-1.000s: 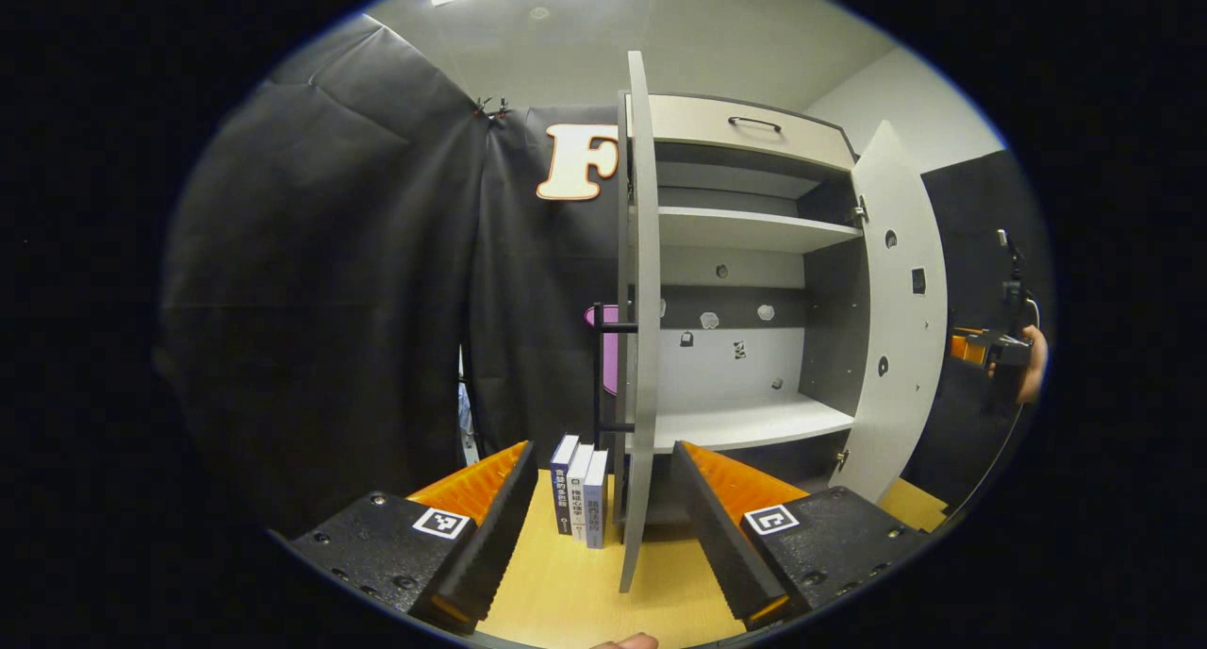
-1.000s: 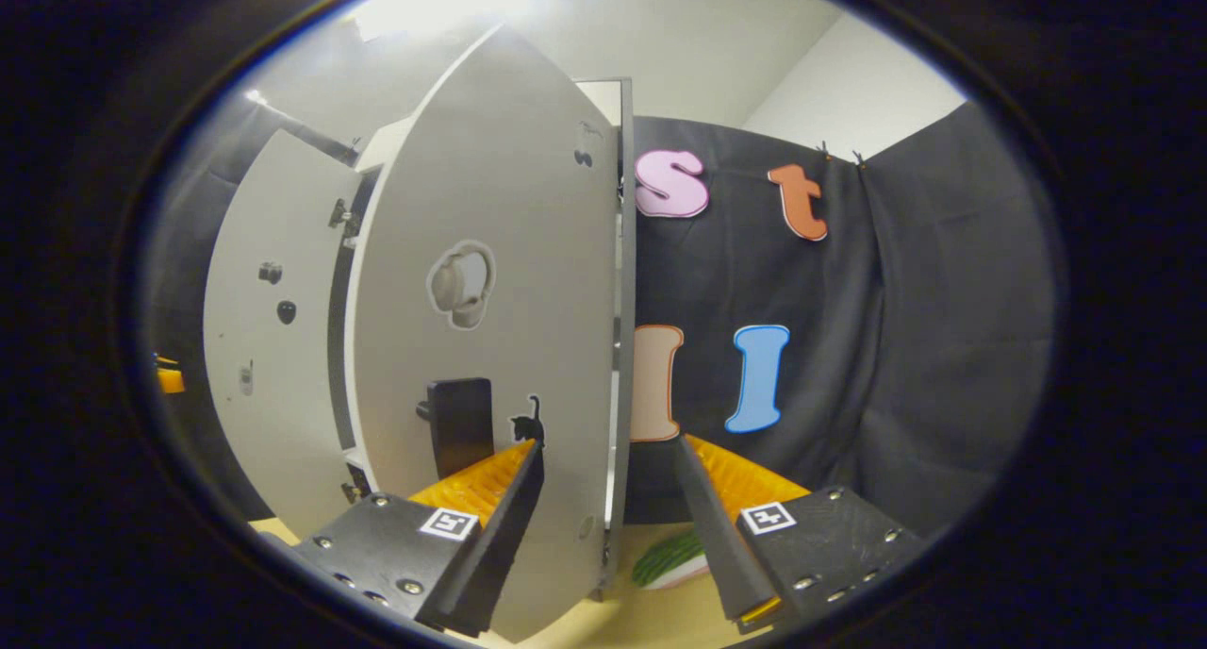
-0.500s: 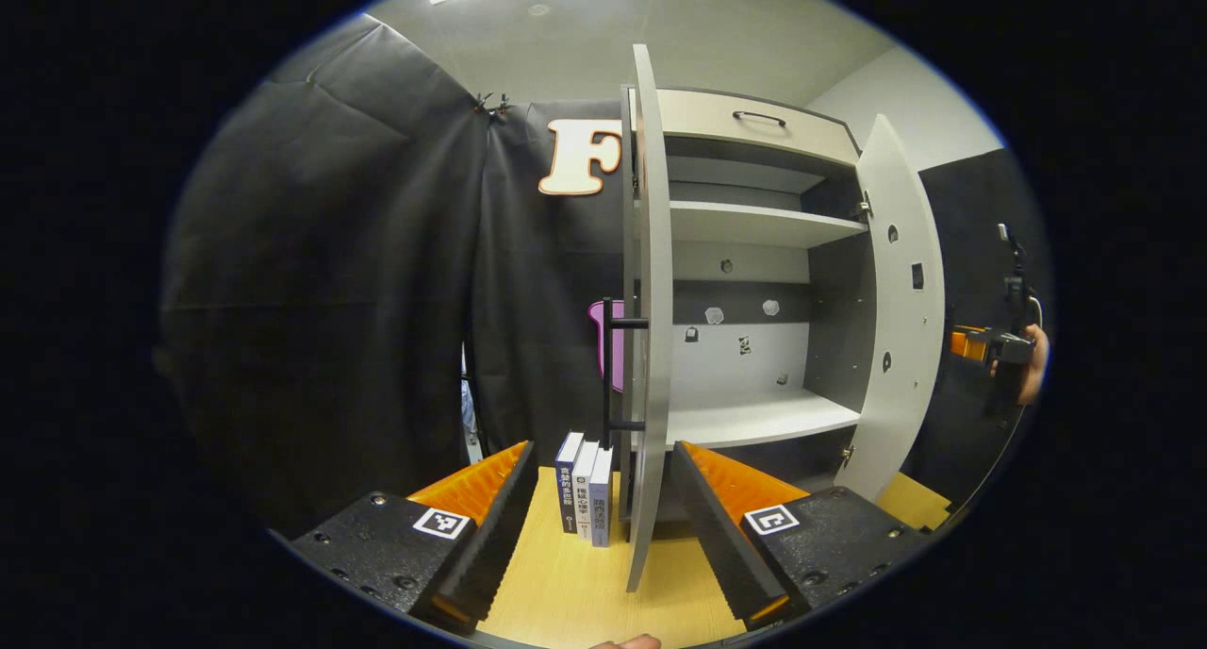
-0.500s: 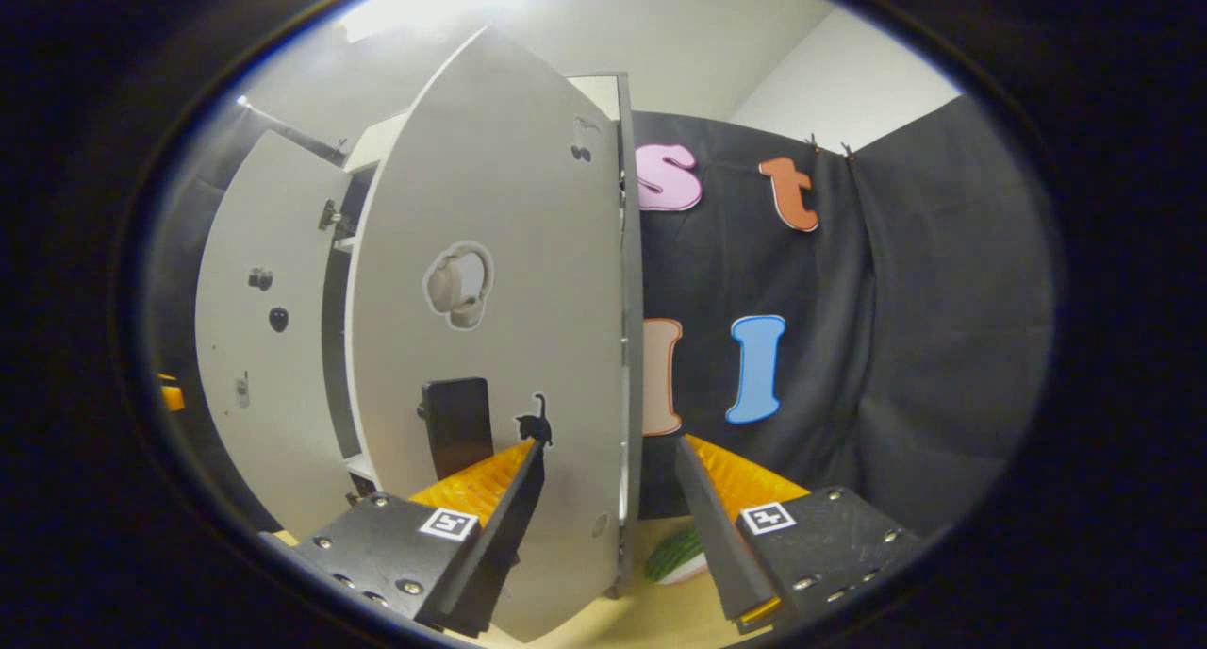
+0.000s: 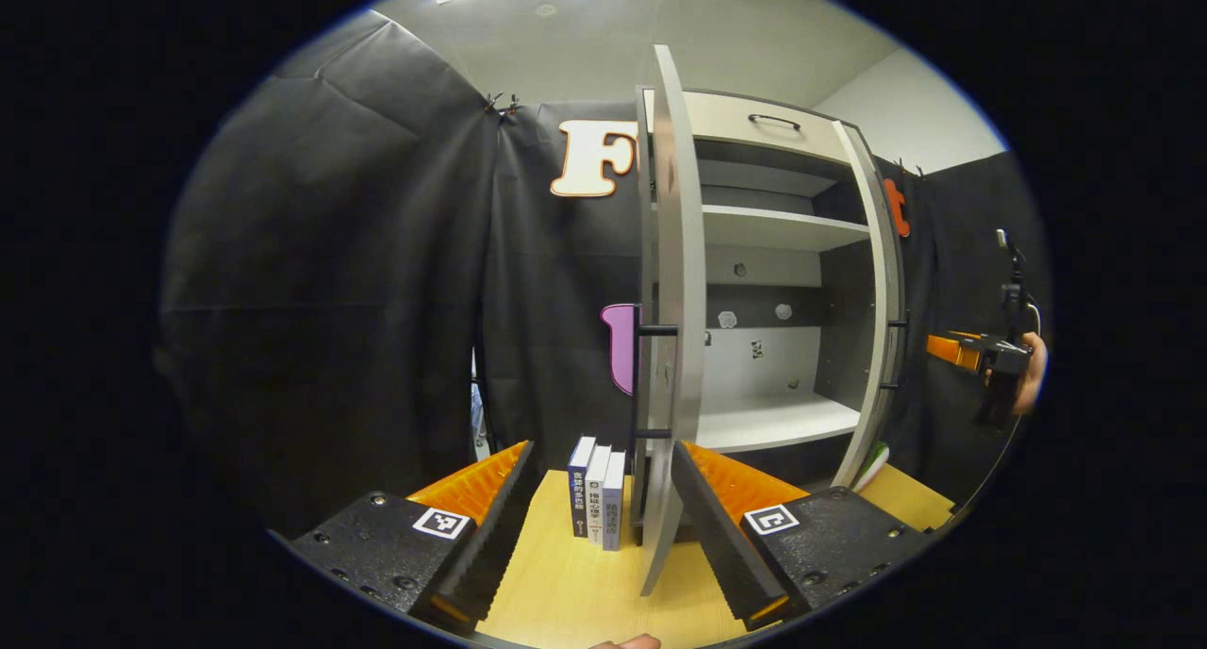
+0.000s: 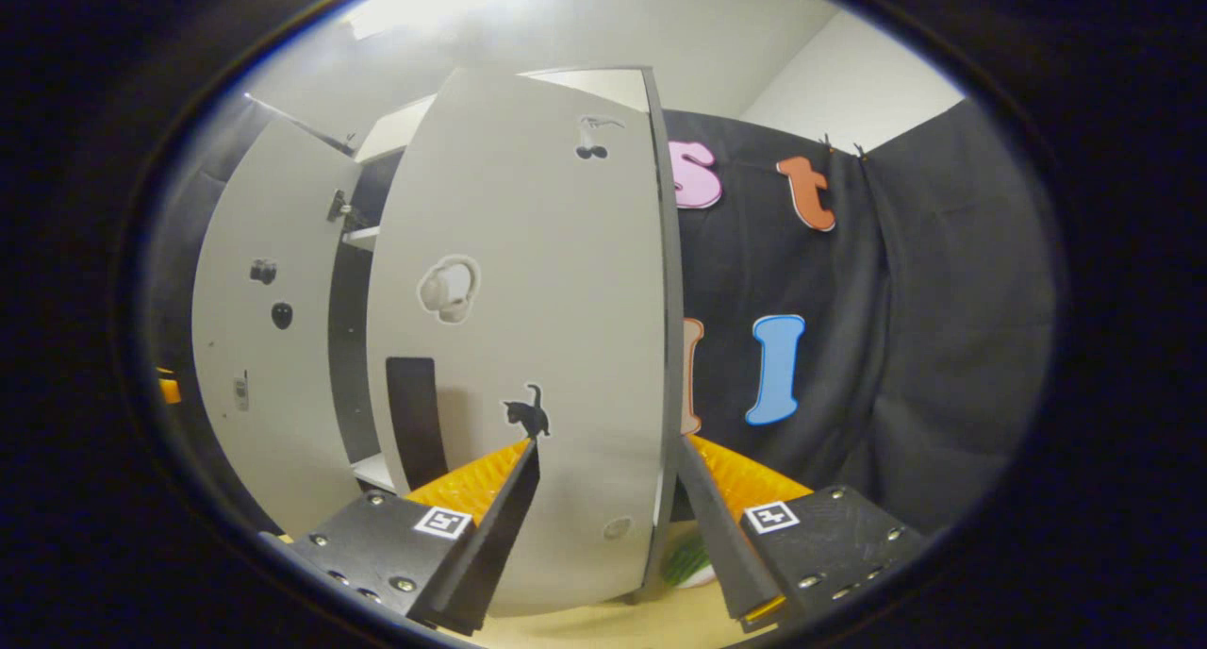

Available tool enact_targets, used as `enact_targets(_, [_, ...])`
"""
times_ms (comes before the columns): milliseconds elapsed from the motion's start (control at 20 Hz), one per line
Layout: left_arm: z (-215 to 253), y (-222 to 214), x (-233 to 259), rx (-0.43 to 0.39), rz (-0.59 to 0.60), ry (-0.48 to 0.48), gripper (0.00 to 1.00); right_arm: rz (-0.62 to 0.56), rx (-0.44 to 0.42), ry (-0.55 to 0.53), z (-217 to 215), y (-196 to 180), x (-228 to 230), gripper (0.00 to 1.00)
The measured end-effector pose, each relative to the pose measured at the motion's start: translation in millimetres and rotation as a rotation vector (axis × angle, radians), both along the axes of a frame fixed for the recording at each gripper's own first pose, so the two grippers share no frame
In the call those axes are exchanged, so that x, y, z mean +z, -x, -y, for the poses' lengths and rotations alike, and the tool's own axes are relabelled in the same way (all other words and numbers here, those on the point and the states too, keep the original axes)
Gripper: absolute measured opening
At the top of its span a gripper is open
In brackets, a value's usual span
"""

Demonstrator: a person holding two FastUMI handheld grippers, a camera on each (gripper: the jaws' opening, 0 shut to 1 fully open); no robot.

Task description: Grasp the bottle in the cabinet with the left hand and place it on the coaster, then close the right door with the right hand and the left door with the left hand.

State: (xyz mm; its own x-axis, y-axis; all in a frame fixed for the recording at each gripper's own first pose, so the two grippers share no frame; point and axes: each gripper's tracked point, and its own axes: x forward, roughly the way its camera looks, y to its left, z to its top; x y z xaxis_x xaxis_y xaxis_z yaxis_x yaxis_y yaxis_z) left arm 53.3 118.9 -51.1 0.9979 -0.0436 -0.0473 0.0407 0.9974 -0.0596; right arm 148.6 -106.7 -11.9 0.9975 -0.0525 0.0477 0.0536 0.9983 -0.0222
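Right door [image 6: 537,347] swung inward (flat panel), ajar

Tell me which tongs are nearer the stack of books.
Left. The left tongs sit just before the books on the table; the right tongs are far off beyond the right door.

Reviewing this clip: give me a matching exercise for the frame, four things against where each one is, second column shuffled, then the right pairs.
1. books
2. left door
3. right door
4. cat sticker

a. on the right door's face, low down
b. upright on the wooden table, left of the left door
c. edge-on just ahead of the left gripper
d. broad face in front of the right gripper

Pairs: 1-b, 2-c, 3-d, 4-a
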Motion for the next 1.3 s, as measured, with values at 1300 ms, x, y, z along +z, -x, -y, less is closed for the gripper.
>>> enact_targets(1300, [-36.9,-105.4,28.4,-0.083,0.013,0.034,0.89,0.015,0.023,-0.006,-12.6,85.1,5.4,0.90])
